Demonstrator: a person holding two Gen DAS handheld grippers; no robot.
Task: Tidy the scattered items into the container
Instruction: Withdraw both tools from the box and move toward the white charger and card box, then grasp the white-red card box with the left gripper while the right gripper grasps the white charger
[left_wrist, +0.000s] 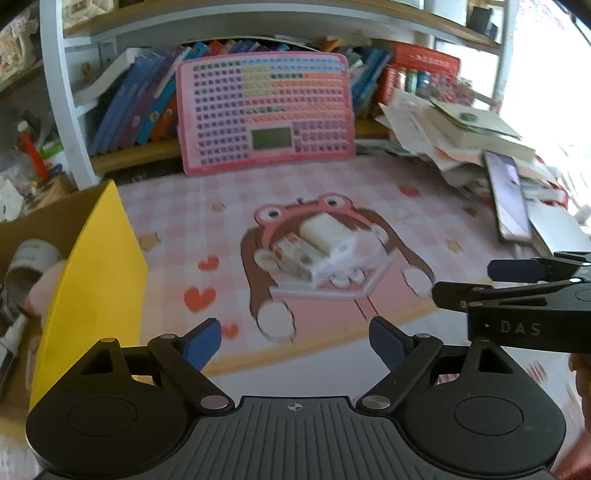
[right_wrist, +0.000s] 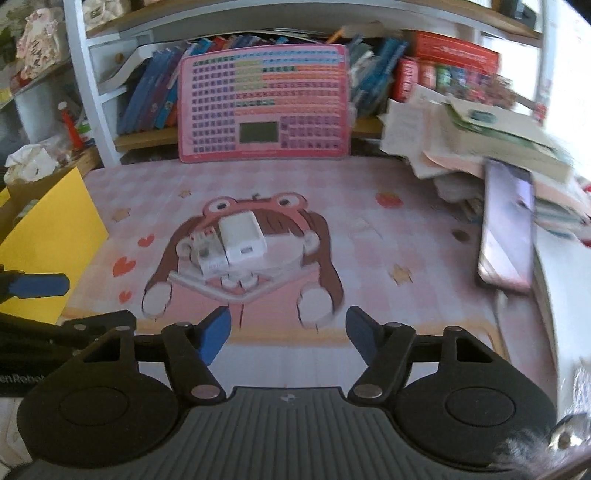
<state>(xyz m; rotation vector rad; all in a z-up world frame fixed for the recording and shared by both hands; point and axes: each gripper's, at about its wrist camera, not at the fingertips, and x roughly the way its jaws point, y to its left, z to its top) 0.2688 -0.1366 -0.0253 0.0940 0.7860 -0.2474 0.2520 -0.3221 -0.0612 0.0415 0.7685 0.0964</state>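
Both claws gape empty; only left wrist view shows box (left_wrist: 22, 229) contents, perhaps a bottle (left_wrist: 11, 343).

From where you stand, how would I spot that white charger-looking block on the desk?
Find the pink checked desk mat with its cartoon frog-hat girl. On her face lies the white rounded plastic charger block, resting against a smaller white box with red markings. It is the plain, unprinted one.

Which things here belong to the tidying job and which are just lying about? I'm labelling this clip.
Job:
white charger
small white box
cardboard box with yellow flap
left gripper, right gripper, both open

Lying about:
pink keyboard toy
phone
paper pile
books
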